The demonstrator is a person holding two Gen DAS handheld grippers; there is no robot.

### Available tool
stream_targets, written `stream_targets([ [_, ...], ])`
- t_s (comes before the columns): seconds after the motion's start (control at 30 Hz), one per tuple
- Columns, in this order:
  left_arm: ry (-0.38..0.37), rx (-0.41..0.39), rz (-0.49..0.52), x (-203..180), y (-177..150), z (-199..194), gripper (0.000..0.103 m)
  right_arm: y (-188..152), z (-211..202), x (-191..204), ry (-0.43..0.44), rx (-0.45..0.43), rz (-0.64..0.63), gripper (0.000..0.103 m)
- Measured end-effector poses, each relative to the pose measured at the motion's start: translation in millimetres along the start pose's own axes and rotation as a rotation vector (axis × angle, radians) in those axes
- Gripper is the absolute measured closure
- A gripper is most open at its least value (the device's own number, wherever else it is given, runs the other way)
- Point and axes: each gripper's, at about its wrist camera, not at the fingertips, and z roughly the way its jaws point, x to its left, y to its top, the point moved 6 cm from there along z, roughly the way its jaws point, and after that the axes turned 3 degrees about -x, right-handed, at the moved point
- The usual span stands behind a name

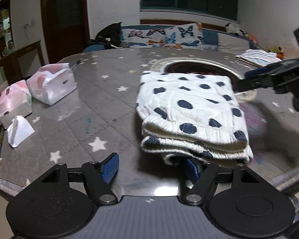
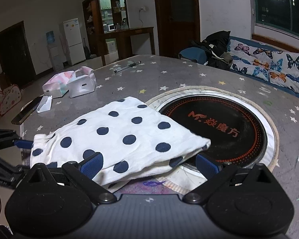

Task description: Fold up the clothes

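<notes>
Grippers angle down, flanking folded garment.

The folded garment lies on the table, one corner overlapping the rim of the round hob set into the tabletop. Seen from the right wrist, the hob is to the garment's right. Behind and left of the garment stand two tissue packs side by side, with a smaller packet and a phone before them near the table edge. A pen lies farther behind the garment. Beyond the table, behind the hob, runs a sofa bearing a heap of bags.
</notes>
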Motion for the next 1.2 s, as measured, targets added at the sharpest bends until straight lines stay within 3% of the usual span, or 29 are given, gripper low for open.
stream_targets([
  [0.23, 0.073, -0.009, 0.013, 30.3, 21.8, 25.2, 0.03, 9.1, 9.9, -9.6, -0.011, -0.006, 0.027, 0.002],
  [0.53, 0.093, -0.007, 0.032, 54.7, 47.2, 58.4, 0.03, 14.8, 24.3, -27.0, -0.028, 0.01, 0.058, 0.003],
  [0.97, 0.081, -0.005, 0.037, 79.5, 68.9, 91.3, 0.028, 11.5, 43.0, -50.6, -0.041, 0.048, 0.14, 0.015],
  [1.2, 0.107, -0.01, 0.001, 97.8, 67.6, 87.2, 0.029, 6.6, 51.4, -60.4, -0.036, 0.071, 0.186, 0.026],
])
